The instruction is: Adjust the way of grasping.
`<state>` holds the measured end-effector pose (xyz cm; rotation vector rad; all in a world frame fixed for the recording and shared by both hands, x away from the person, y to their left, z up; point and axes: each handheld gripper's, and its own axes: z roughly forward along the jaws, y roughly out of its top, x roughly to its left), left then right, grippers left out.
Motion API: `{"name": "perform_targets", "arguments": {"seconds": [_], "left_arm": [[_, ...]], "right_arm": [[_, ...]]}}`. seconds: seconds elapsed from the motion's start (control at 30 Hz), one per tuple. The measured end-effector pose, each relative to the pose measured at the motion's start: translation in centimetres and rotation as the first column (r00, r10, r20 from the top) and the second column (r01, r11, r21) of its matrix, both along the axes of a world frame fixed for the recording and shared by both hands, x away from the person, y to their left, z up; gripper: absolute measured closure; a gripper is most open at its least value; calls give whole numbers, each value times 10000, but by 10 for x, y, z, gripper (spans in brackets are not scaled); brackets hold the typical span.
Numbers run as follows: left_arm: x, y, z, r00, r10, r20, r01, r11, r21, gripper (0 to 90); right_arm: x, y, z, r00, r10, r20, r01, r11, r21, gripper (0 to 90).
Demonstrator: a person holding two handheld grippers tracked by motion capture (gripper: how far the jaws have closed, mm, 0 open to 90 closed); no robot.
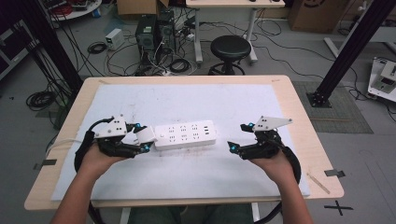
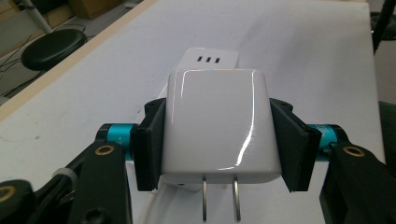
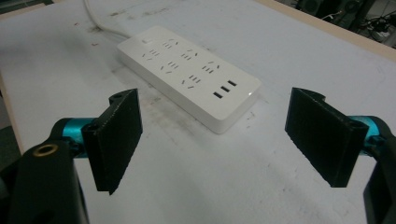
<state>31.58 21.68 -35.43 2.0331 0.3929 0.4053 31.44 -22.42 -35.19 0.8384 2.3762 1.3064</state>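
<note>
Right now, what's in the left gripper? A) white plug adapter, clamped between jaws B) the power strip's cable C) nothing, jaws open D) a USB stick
A: in the left gripper view the left gripper has its jaws closed on the sides of a white plug adapter, two metal prongs pointing toward the camera, with the power strip just beyond it.

White charger (image 2: 217,123) clamped in jaws beside flat power strip (image 1: 186,134)
</note>
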Motion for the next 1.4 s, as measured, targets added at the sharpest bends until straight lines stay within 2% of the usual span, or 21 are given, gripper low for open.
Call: {"name": "perform_targets", "arguments": {"seconds": [0.23, 0.33, 0.37, 0.5, 0.53, 0.63, 0.67, 0.7, 0.73, 0.77, 0.9, 0.93, 0.97, 1.03, 1.07, 1.1, 1.17, 1.27, 1.3, 1.33, 1.4], "left_arm": [[-11, -23, -9, 9950, -972, 223, 968, 9952, 170, 424], [-16, -34, -14, 9901, -1295, 545, 1269, 9908, 474, 424], [-18, -40, -16, 9874, -1448, 642, 1409, 9881, 617, 424], [-27, -58, -23, 9771, -1824, 1098, 1748, 9818, 746, 424], [-29, -62, -24, 9743, -1904, 1207, 1822, 9803, 757, 424], [-31, -68, -27, 9713, -1980, 1320, 1884, 9787, 817, 424], [-34, -75, -30, 9650, -2113, 1554, 1974, 9752, 1001, 424], [-36, -78, -32, 9604, -2220, 1685, 2059, 9726, 1082, 424], [-38, -80, -33, 9559, -2286, 1845, 2100, 9709, 1150, 424], [-40, -83, -34, 9523, -2334, 1968, 2132, 9698, 1186, 424], [-46, -90, -37, 9399, -2402, 2425, 2153, 9686, 1247, 424], [-47, -92, -37, 9360, -2455, 2524, 2188, 9672, 1293, 424], [-49, -94, -37, 9305, -2512, 2667, 2219, 9656, 1353, 424], [-51, -98, -37, 9202, -2556, 2965, 2217, 9645, 1433, 424], [-52, -100, -37, 9162, -2522, 3114, 2158, 9653, 1468, 424], [-53, -101, -36, 9137, -2551, 3165, 2175, 9645, 1496, 424], [-54, -104, -36, 9077, -2547, 3335, 2147, 9647, 1524, 424], [-56, -108, -35, 8991, -2569, 3545, 2127, 9641, 1591, 424], [-56, -109, -35, 8963, -2548, 3630, 2093, 9646, 1601, 424], [-57, -110, -34, 8931, -2605, 3669, 2129, 9630, 1654, 424], [-58, -111, -32, 8880, -2558, 3820, 2077, 9645, 1631, 424]], "right_arm": [[-6, 17, -8, 9970, 538, -548, -521, 9981, 326, 192], [-6, 22, -11, 9945, 670, -805, -638, 9971, 414, 192], [-8, 29, -16, 9910, 694, -1145, -641, 9967, 500, 193], [-9, 37, -23, 9836, 938, -1543, -793, 9921, 977, 192], [-10, 42, -27, 9760, 1142, -1855, -900, 9868, 1343, 193], [-10, 44, -29, 9728, 1248, -1949, -965, 9842, 1487, 192], [-12, 52, -32, 9582, 1734, -2277, -1316, 9734, 1875, 193], [-12, 52, -32, 9582, 1734, -2277, -1316, 9734, 1875, 193], [-13, 57, -35, 9471, 2105, -2423, -1568, 9621, 2231, 192], [-13, 57, -35, 9471, 2105, -2423, -1568, 9621, 2231, 192], [-14, 67, -39, 9207, 2643, -2871, -1759, 9378, 2992, 192], [-14, 67, -39, 9207, 2643, -2871, -1759, 9378, 2992, 192], [-14, 70, -41, 9087, 2855, -3045, -1829, 9281, 3243, 192], [-14, 72, -42, 9053, 2946, -3062, -1874, 9236, 3344, 192], [-14, 76, -45, 8951, 3087, -3216, -1876, 9153, 3564, 192], [-14, 76, -45, 8951, 3087, -3216, -1876, 9153, 3564, 192], [-14, 78, -46, 8875, 3149, -3364, -1802, 9091, 3755, 192], [-12, 82, -49, 8751, 3376, -3467, -1801, 8922, 4142, 193], [-12, 82, -49, 8751, 3376, -3467, -1801, 8922, 4142, 193], [-12, 84, -50, 8670, 3448, -3597, -1790, 8892, 4210, 194], [-11, 85, -51, 8665, 3497, -3563, -1810, 8852, 4285, 198]]}}
